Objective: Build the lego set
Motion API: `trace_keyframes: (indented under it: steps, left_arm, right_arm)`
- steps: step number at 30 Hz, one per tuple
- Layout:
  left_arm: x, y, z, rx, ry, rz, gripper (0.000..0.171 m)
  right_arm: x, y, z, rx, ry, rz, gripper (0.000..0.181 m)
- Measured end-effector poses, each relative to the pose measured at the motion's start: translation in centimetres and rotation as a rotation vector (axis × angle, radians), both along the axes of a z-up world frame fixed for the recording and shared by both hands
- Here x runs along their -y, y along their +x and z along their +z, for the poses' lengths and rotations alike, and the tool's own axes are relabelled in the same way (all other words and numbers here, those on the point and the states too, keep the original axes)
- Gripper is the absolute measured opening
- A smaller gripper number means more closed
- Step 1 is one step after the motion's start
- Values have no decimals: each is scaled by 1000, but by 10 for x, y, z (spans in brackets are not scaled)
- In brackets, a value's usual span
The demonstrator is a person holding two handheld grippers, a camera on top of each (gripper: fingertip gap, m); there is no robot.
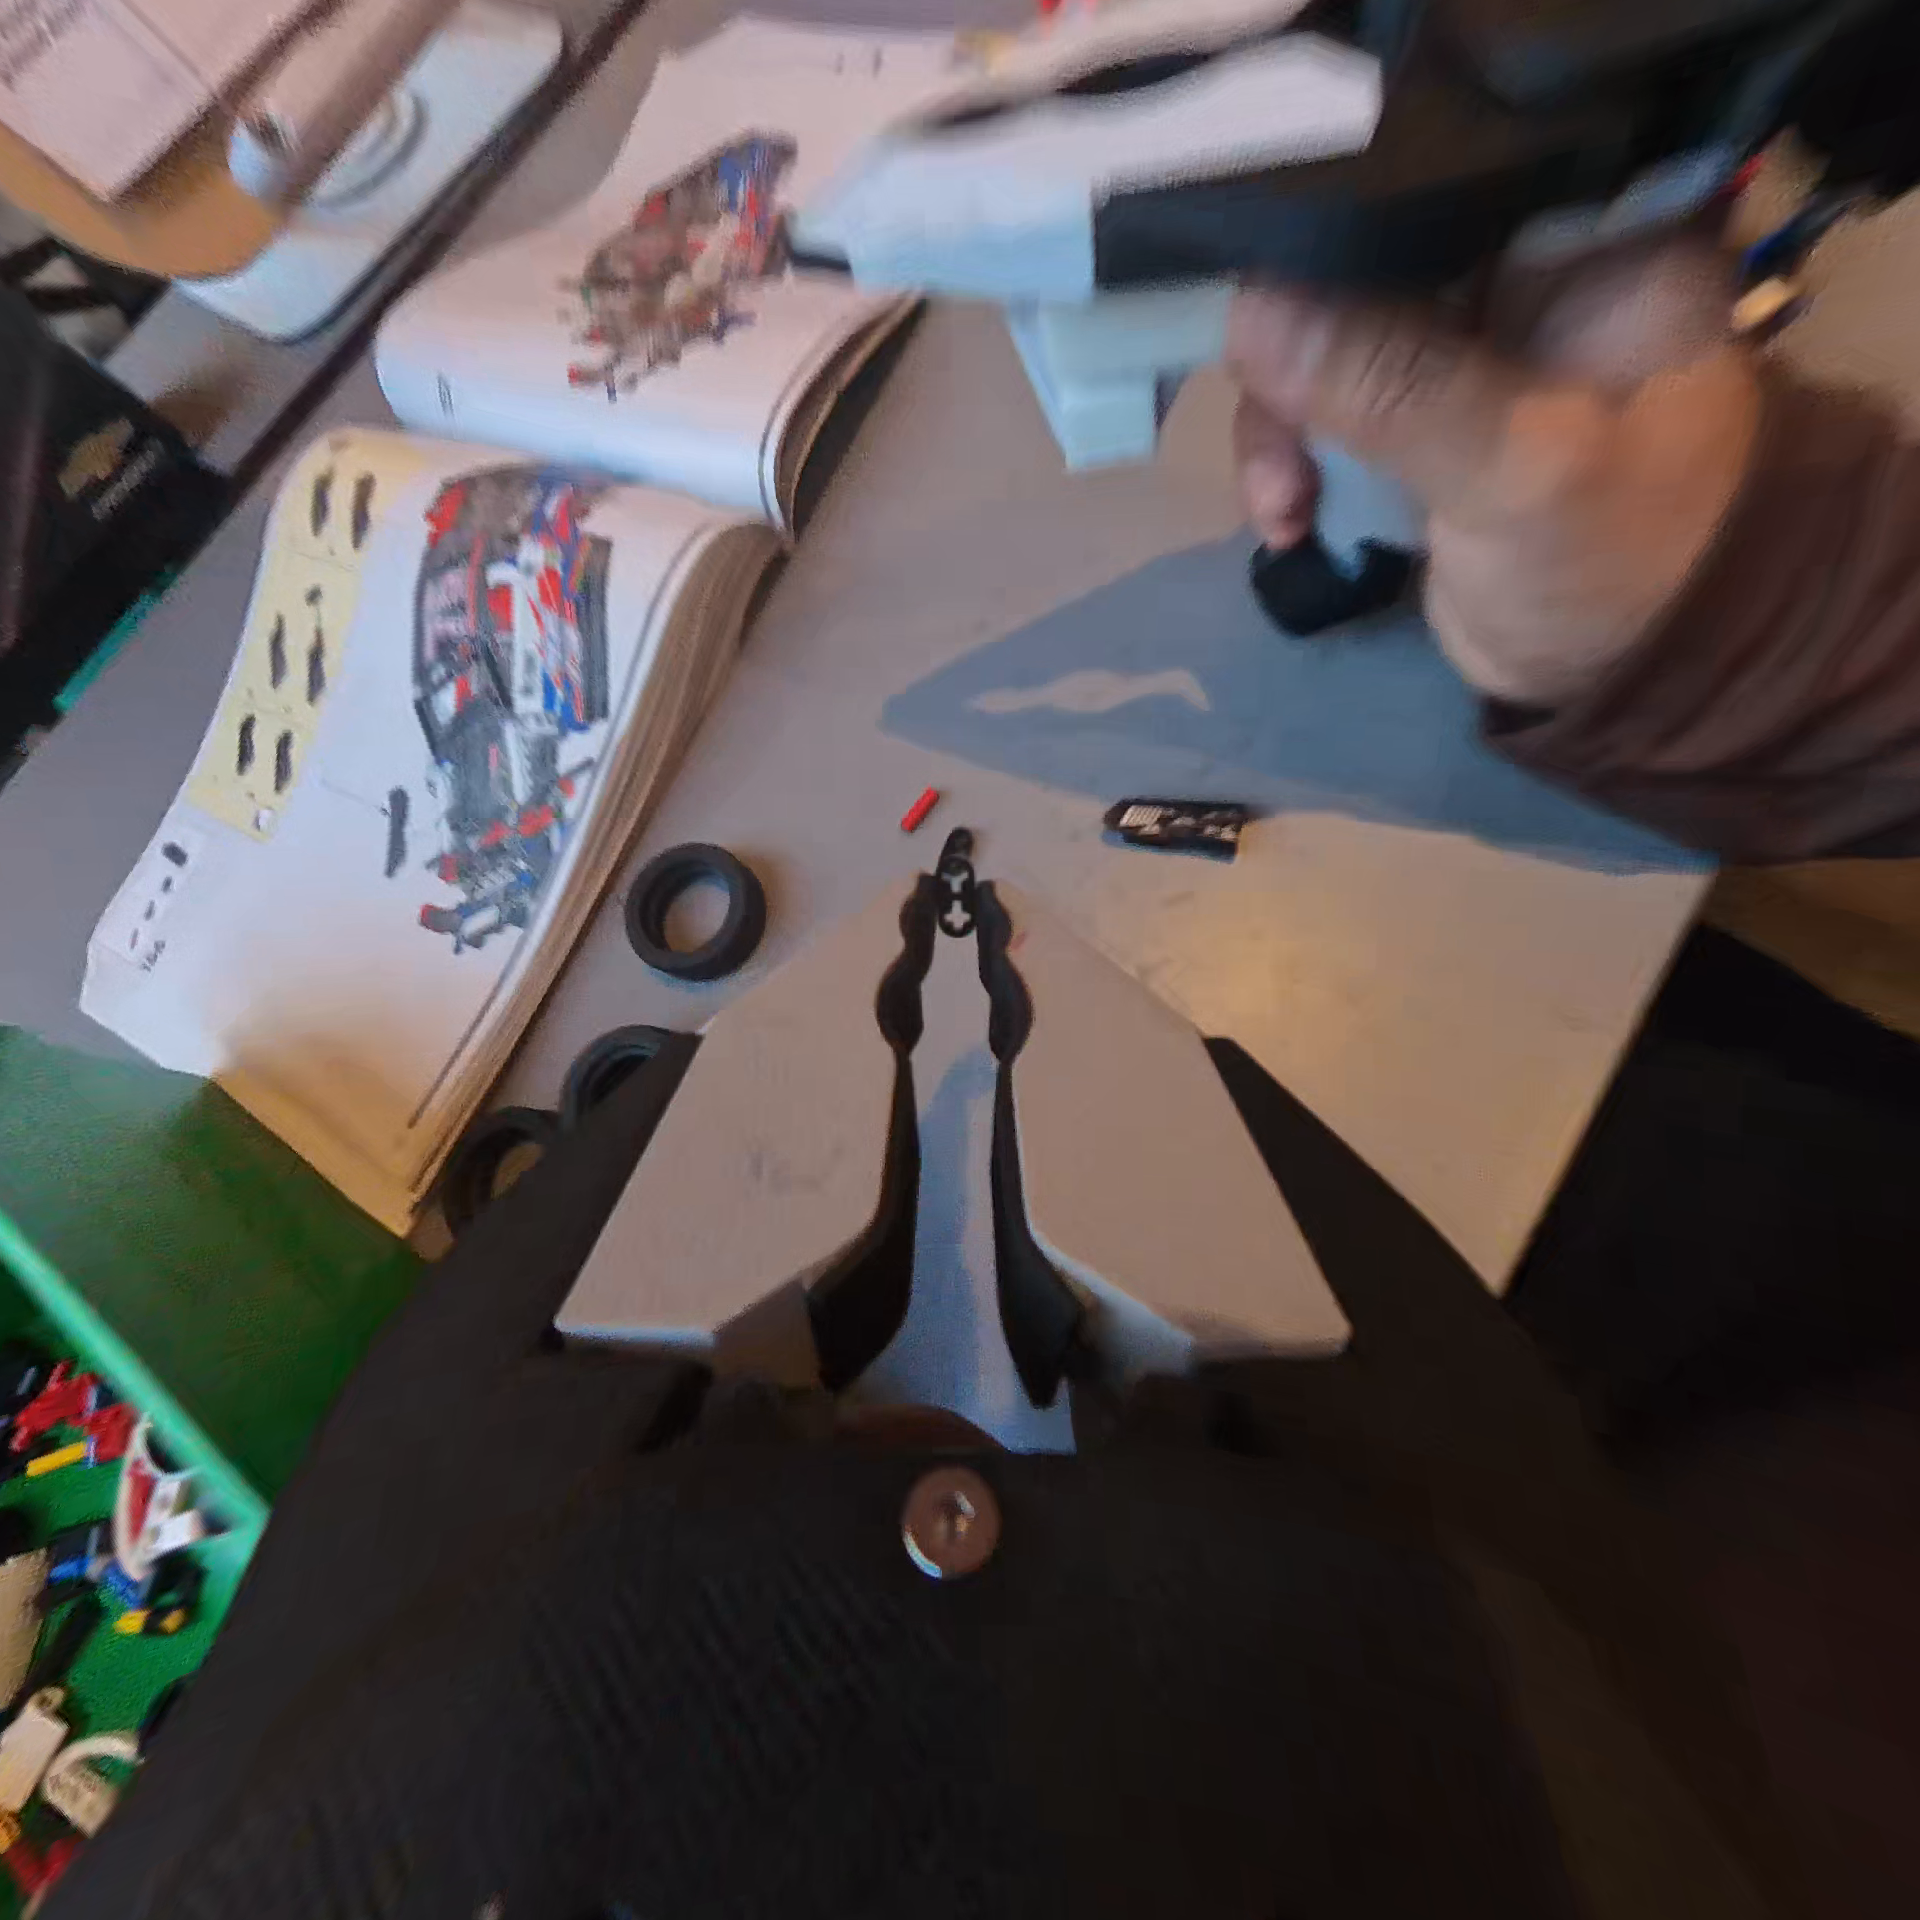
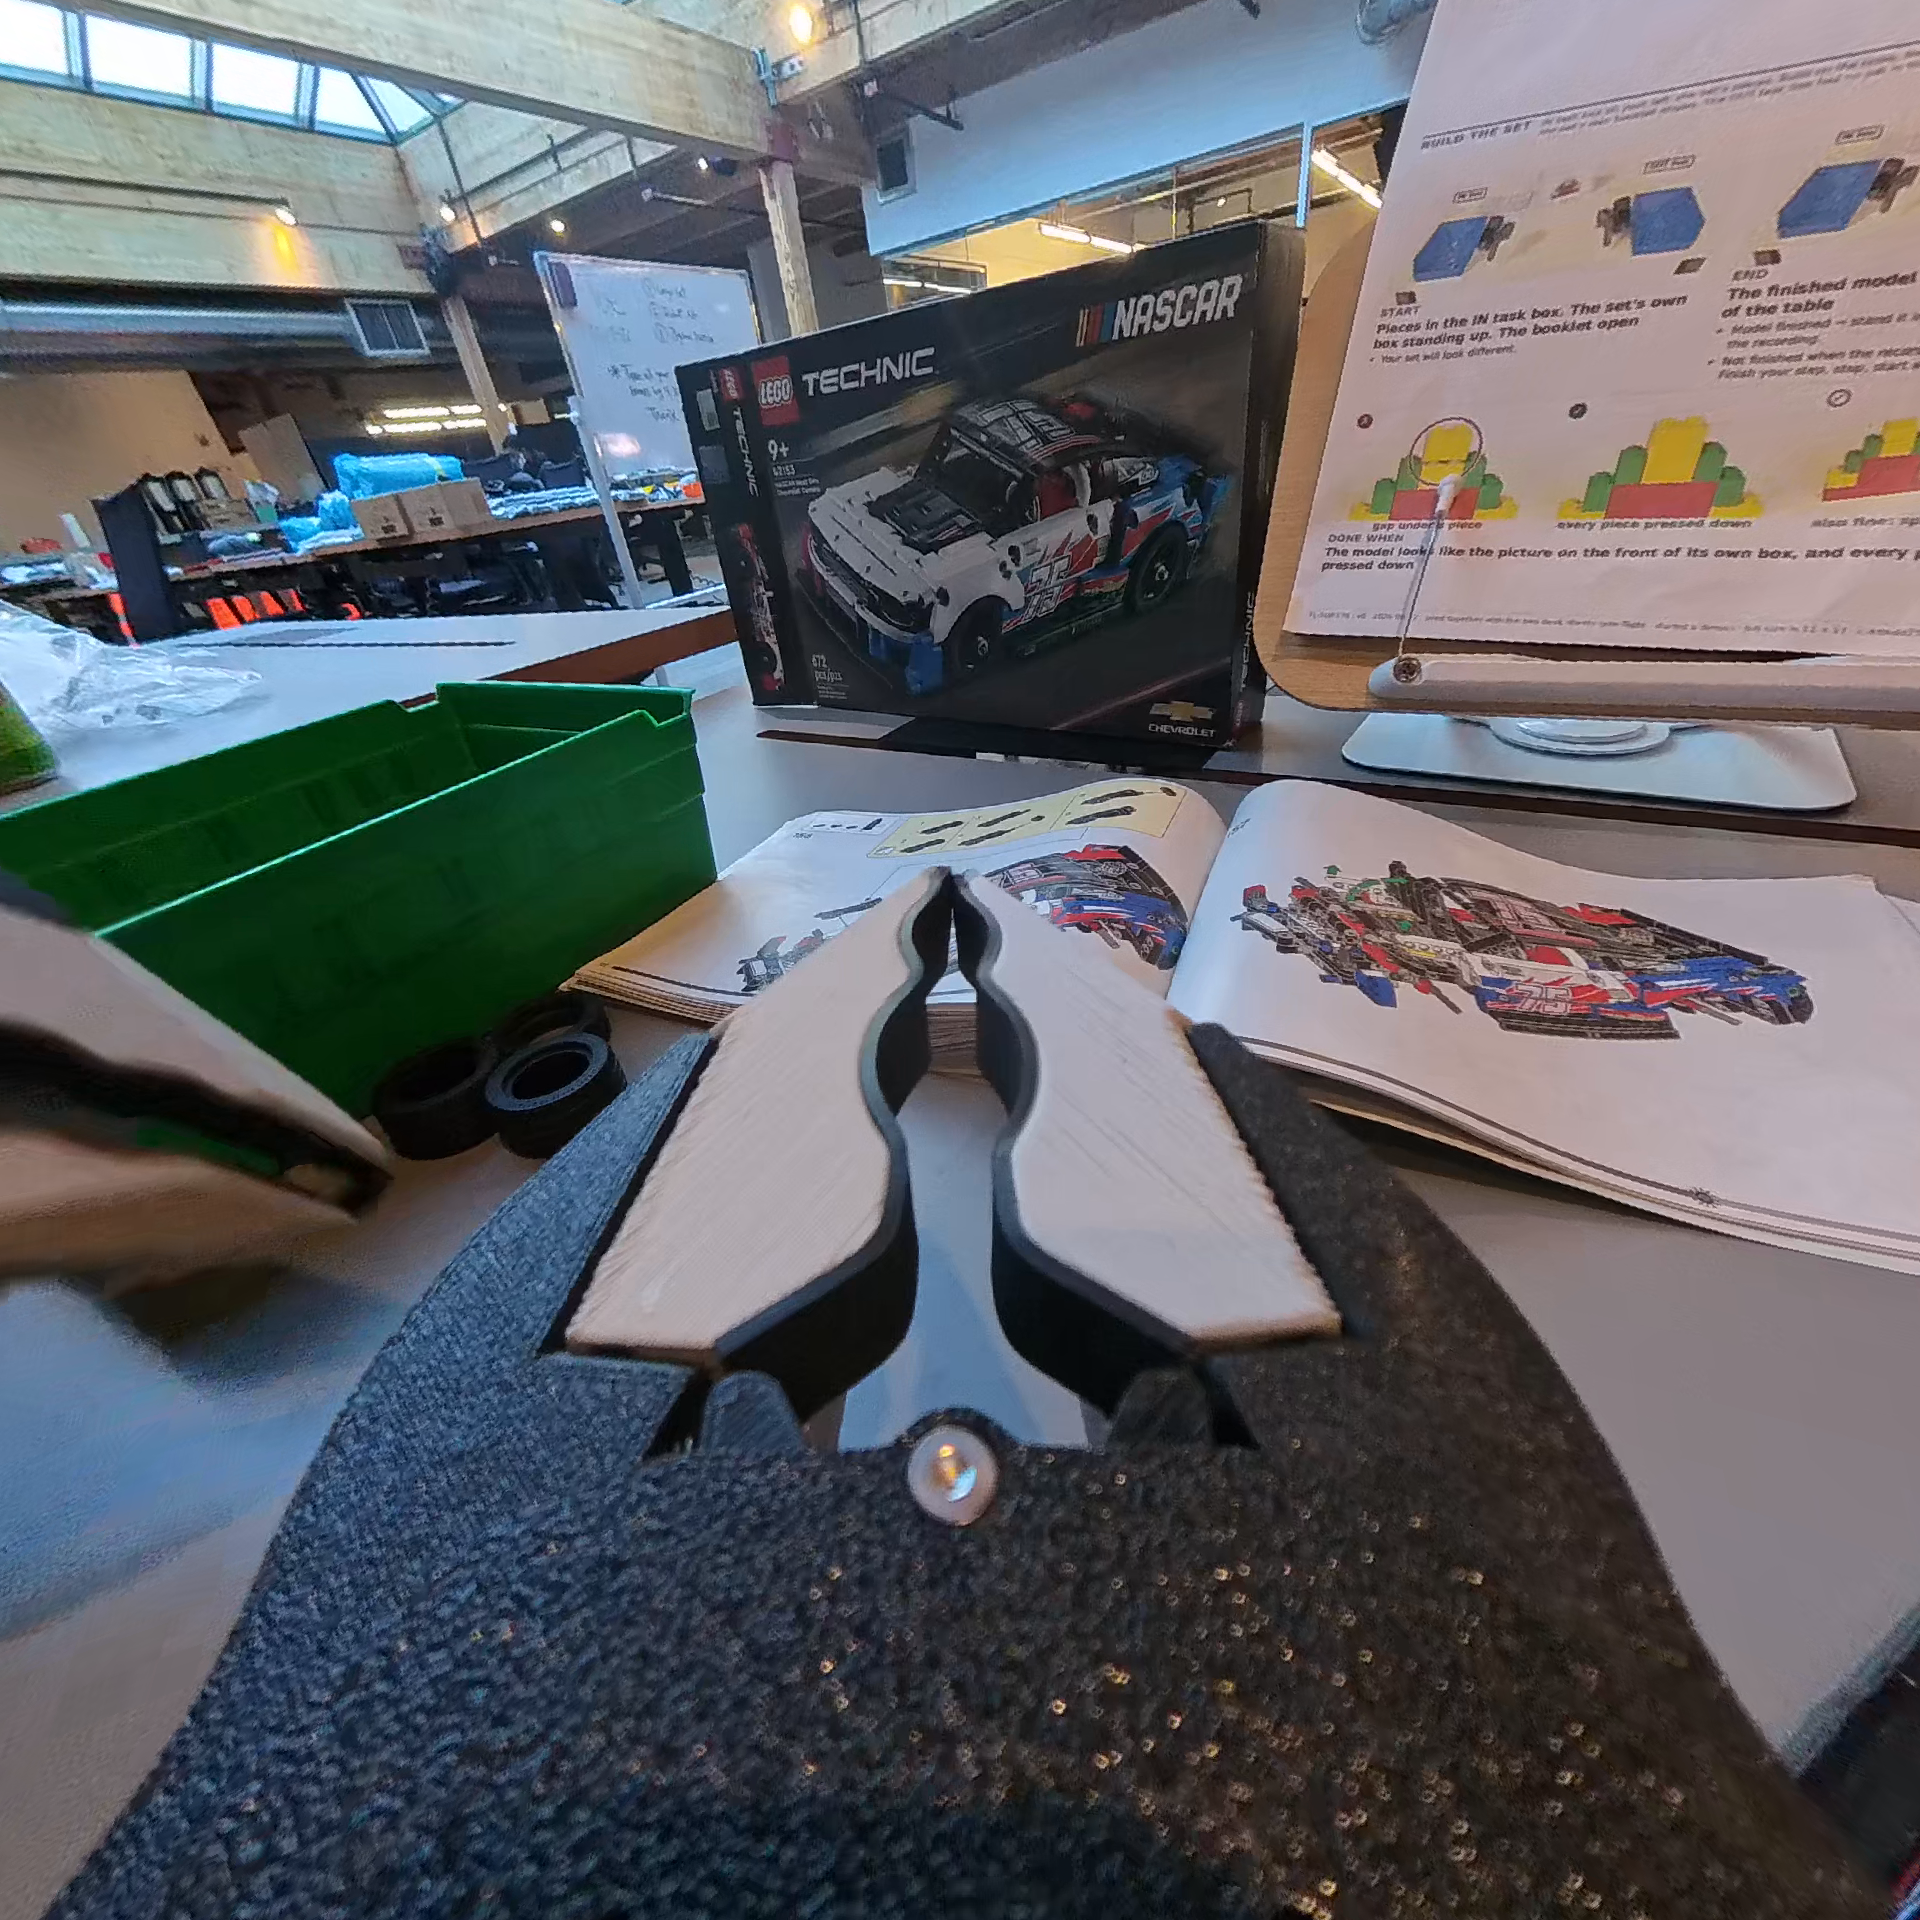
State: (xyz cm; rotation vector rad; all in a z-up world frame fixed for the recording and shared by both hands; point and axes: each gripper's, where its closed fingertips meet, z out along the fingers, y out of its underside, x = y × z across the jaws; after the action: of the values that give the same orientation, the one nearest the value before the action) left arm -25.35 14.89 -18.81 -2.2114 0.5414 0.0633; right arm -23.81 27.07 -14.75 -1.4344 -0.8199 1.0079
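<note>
Small black lego piece (image 1: 954,896), cross-shaped hole, pinched in left hand-held gripper (image 1: 954,902)

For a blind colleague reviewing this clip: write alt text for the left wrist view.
The left gripper pinches a small black piece above a grey table. Ahead lie a red pin, a flat black part and black tyres beside an open booklet; the other hand is a blur at upper right.

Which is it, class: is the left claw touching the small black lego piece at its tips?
Touching: left wrist view shows left claw pinching the small black lego piece.
</note>
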Motion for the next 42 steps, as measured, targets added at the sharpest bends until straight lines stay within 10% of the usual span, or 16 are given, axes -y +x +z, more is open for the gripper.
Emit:
trace_keyframes:
  steps: [17, 42]
  left_arm:
    - [-39, -5, -78, 4, -44, 76, 18]
    - [21, -3, 9, 83, 535, 25, 36]
  right_arm:
    - [3, -5, -4, 23, 6, 11, 0]
    - [4, -7, -8, 34, 3, 14, 0]
